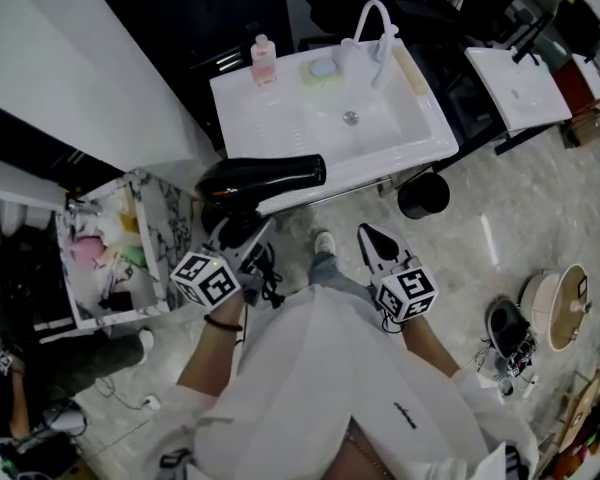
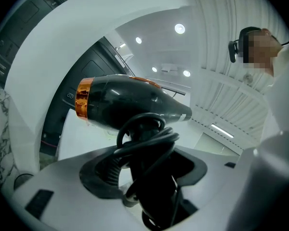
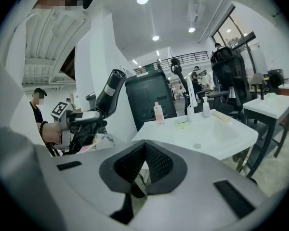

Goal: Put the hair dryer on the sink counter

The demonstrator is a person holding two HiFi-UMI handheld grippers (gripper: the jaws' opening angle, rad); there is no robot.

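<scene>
Right gripper (image 1: 376, 240) nearest, jaws closed together, nothing between them, left gripper (image 2: 149, 163) spread wide yet clamped on cord-wrapped handle of black hair dryer (image 1: 263, 178), dryer held in air by near-left corner of sink counter (image 1: 255, 113), pink bottle (image 1: 264, 60) far left.

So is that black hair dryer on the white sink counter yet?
No: left gripper holds the hair dryer up in the air.
</scene>
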